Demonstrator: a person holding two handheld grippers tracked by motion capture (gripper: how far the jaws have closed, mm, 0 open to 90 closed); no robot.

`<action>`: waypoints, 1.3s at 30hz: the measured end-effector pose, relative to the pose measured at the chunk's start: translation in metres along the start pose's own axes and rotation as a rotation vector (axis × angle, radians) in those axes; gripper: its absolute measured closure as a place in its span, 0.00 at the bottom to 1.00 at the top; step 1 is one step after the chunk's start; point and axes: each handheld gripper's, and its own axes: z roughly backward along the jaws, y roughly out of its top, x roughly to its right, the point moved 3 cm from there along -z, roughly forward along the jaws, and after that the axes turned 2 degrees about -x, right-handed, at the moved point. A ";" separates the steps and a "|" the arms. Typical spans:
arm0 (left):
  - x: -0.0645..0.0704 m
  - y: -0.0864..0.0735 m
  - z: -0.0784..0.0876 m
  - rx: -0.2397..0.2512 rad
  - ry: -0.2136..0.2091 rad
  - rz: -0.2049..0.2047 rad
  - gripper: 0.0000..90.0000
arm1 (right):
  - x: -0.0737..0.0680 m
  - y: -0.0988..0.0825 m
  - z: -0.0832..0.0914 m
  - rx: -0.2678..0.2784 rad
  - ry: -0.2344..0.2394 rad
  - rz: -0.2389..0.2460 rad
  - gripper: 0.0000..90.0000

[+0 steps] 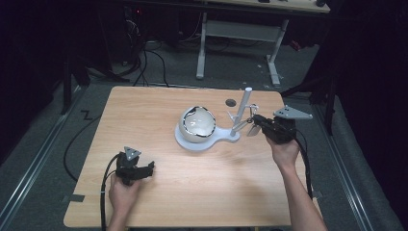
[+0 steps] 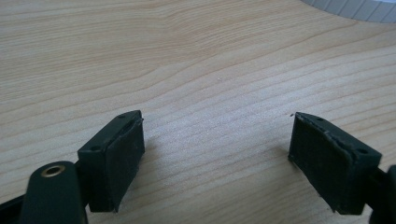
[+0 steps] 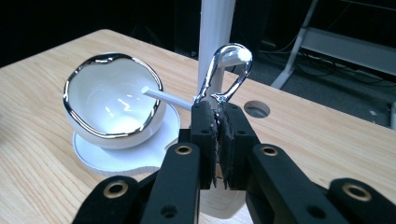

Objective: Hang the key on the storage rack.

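Metal desk frame (image 1: 240,33), cables (image 1: 149,62) on floor behind table (image 1: 159,192).

Stand and bowl at mid-table, our grippers either side

We see the bowl (image 1: 197,122) on the stand's base (image 1: 192,143), the post (image 1: 241,111) to its right; our right gripper (image 1: 254,120) sits right of the post, gripping the metal loop (image 3: 224,74); our left gripper (image 1: 150,168) rests near the table's (image 1: 144,115) front left.
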 end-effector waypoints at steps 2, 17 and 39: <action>0.000 0.000 0.000 0.000 0.000 0.000 0.21 | 0.000 0.000 -0.001 -0.006 -0.001 -0.002 0.95; 0.000 0.000 0.000 0.000 0.000 0.000 0.21 | 0.005 -0.003 -0.009 -0.017 -0.029 -0.022 0.95; 0.000 0.000 0.000 0.000 0.000 0.000 0.21 | 0.007 -0.004 -0.025 -0.028 -0.041 -0.045 0.94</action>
